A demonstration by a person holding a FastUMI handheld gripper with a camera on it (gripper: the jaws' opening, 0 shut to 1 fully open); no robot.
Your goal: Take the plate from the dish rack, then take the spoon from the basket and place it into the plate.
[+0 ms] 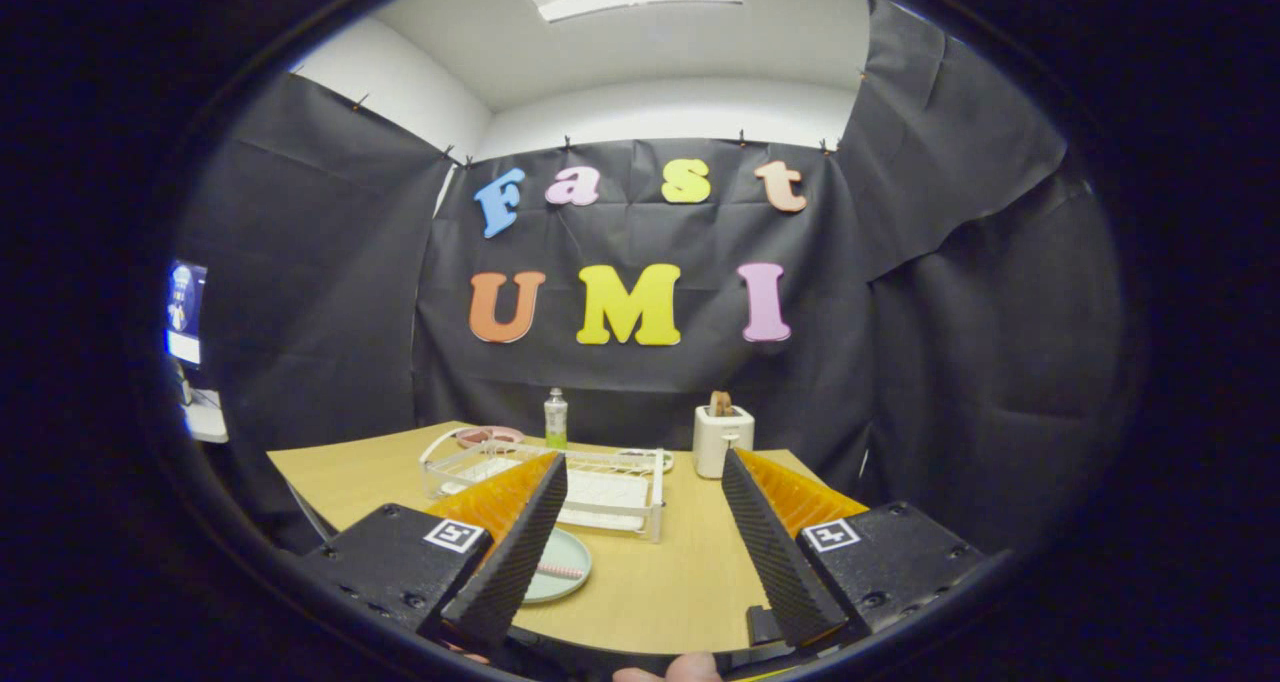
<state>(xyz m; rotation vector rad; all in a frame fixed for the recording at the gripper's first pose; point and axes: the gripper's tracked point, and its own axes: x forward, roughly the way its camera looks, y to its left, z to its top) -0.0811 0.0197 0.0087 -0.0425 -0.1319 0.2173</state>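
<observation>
Gripper (640, 532) is sitting spread wide, fingers pinching nothing, bare wooden table (680, 582) showing in the gap; a fingertip of the person (668, 670) is peeking in below the fingers. Pale green plate (562, 567) is lying flat on the table just behind the left finger, partly hidden by it, and a spoon (558, 571) with a pinkish handle is resting across it; so the task is looking finished or nearly so, and the step in hand is likely clearing away. To do it well: lifting straight up and back, keeping the left finger off the plate rim so nothing is getting nudged. White wire dish rack (560, 482) is standing just beyond the fingers; a pink plate (490, 435) beyond its far left corner, a small bottle (556, 419) behind it, a white toaster (722, 440) to its right, near the table's far edge. Open room: bare tabletop ahead of the right finger; near edge close beneath the gripper; basket cannot be made out.
</observation>
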